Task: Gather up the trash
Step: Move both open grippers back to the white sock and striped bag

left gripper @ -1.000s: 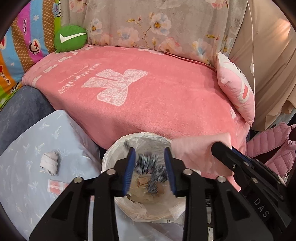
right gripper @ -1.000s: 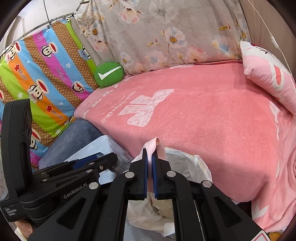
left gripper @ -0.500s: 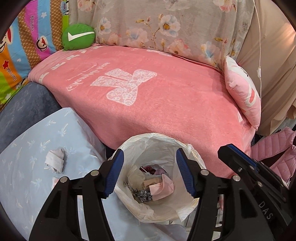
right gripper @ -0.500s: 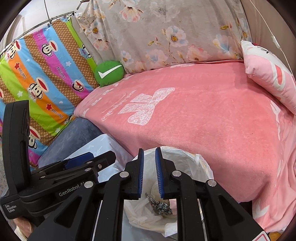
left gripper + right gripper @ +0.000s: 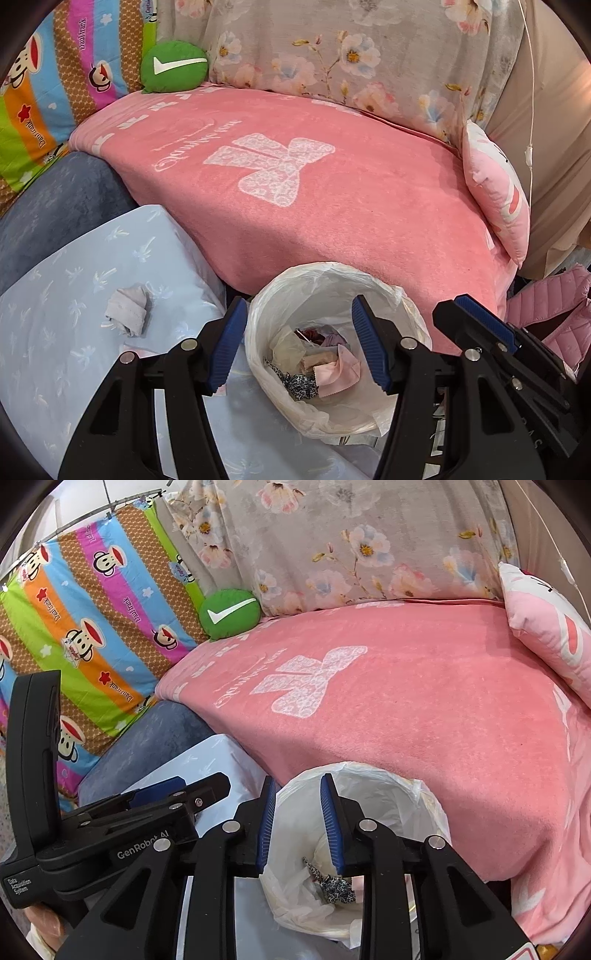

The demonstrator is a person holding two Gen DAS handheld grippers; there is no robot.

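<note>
We take the trash bin [image 5: 334, 280] as our landmark: a round bin lined with a white plastic bag, standing against the front edge of the pink blanket [image 5: 332, 206] that covers the sofa. Inside it, at the bottom, we see a pink folded scrap [image 5: 338, 373], a black-and-white patterned scrap [image 5: 299, 384] and some beige paper pieces, all lying loose in a heap.

Our left gripper [image 5: 299, 343] hangs directly above the bin's mouth with its blue-padded fingers spread wide, one over each side of the rim, and nothing between them. Our right gripper [image 5: 297, 823] sits over the left part of the bin as its own camera sees it, fingers parted by a narrower gap and likewise empty; through that gap we look down onto the white liner and the patterned scrap.

Left of the bin, on the light blue bench [image 5: 55, 350] with its palm-tree print, a crumpled grey-white wad [image 5: 127, 312] lies by itself, well apart from the rim. Just beside the bin on that same side, a pink-and-white flat piece [image 5: 135, 349] peeks out from under the left gripper's body; we cannot tell what it is.

Beyond the bin, a green round cushion [image 5: 173, 66] with a white tick rests at the far corner of the blanket, and a pink pillow [image 5: 495, 195] leans at the right end.
</note>
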